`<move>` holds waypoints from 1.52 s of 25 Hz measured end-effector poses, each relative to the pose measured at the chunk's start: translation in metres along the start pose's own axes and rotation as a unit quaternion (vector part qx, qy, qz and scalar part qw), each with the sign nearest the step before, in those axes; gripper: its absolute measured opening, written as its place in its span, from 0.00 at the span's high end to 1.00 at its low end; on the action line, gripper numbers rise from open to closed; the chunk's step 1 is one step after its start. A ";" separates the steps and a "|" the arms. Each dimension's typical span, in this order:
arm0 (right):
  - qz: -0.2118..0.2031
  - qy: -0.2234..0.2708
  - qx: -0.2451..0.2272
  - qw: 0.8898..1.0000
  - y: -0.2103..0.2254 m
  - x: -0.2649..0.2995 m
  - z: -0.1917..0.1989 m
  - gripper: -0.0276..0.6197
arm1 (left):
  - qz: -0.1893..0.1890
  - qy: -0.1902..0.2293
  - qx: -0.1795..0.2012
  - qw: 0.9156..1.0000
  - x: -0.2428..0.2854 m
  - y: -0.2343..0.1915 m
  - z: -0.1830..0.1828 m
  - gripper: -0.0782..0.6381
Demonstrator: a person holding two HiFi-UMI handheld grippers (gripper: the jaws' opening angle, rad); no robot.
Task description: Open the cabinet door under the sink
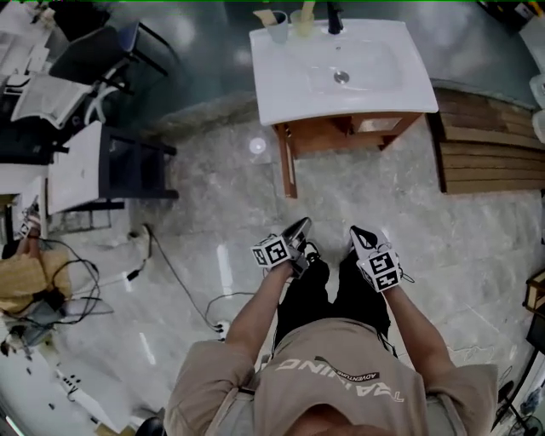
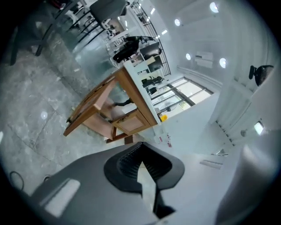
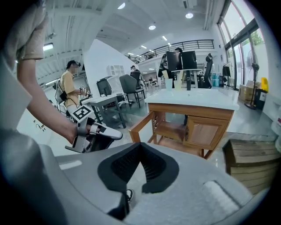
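The wooden cabinet (image 1: 341, 128) under the white sink (image 1: 341, 72) stands at the far middle of the head view. Its left door (image 1: 287, 162) is swung out toward me, edge on; the right door (image 1: 379, 125) lies flat in the front. In the right gripper view the open door (image 3: 142, 123) and the closed door (image 3: 204, 132) both show. My left gripper (image 1: 296, 232) and right gripper (image 1: 359, 235) hang side by side close to my body, well short of the cabinet. Both are shut with nothing held (image 2: 141, 146) (image 3: 140, 147).
A stack of wooden slats (image 1: 490, 145) lies right of the cabinet. A white table (image 1: 77, 166) and black chairs (image 1: 94, 51) stand at the left, with cables (image 1: 170, 272) on the floor. Cups (image 1: 277, 24) sit on the sink's back edge. A person (image 3: 69, 88) stands far left.
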State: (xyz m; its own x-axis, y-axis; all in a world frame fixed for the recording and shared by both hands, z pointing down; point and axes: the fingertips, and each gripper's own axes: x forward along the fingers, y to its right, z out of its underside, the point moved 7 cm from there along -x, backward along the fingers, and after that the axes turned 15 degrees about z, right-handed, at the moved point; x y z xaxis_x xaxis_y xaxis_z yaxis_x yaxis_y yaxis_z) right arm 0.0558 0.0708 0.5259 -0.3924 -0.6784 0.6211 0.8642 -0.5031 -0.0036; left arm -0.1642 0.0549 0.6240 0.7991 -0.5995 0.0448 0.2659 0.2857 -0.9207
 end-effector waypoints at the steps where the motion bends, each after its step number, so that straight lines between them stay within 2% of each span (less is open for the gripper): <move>1: 0.007 0.003 0.003 1.000 0.004 -0.007 -0.003 0.95 | -0.004 -0.009 0.024 1.000 0.003 0.013 -0.007 0.87; 3: 0.018 0.007 0.011 1.000 0.011 -0.023 -0.009 0.95 | -0.006 -0.024 0.059 0.998 0.008 0.042 -0.016 0.87; 9: 0.046 0.023 0.060 0.997 0.044 -0.046 -0.025 0.95 | 0.003 -0.029 0.121 0.992 0.032 0.104 -0.046 0.87; 13: 0.059 0.031 0.085 0.994 0.059 -0.056 -0.035 0.95 | -0.024 -0.034 0.150 0.988 0.041 0.133 -0.063 0.87; 16: 0.058 0.042 0.088 0.994 0.064 -0.060 -0.048 0.95 | -0.054 -0.047 0.182 0.981 0.042 0.154 -0.074 0.87; 22: 0.037 0.069 0.088 0.993 0.072 -0.060 -0.085 0.95 | -0.081 -0.085 0.265 0.957 0.054 0.181 -0.097 0.87; 27: 0.033 0.094 0.067 0.993 0.079 -0.069 -0.119 0.95 | -0.090 -0.096 0.327 0.936 0.063 0.205 -0.118 0.87; 33: 0.039 0.144 0.032 0.988 0.094 -0.086 -0.167 0.95 | -0.091 -0.075 0.418 0.901 0.068 0.251 -0.159 0.87; 35: 0.041 0.152 0.021 0.987 0.096 -0.088 -0.175 0.95 | -0.089 -0.064 0.438 0.892 0.066 0.264 -0.167 0.87; 38: 0.042 0.165 0.001 0.985 0.098 -0.095 -0.189 0.95 | -0.083 -0.043 0.458 0.884 0.062 0.283 -0.173 0.87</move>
State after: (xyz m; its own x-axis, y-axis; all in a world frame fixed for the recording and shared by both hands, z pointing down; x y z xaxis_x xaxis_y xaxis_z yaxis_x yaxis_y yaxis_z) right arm 0.1181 -0.0151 0.3187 -0.3998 -0.8552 0.3299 0.8987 -0.4365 -0.0425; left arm -0.1327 -0.0306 0.2989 0.7355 -0.6420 0.2163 0.6771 0.7079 -0.2011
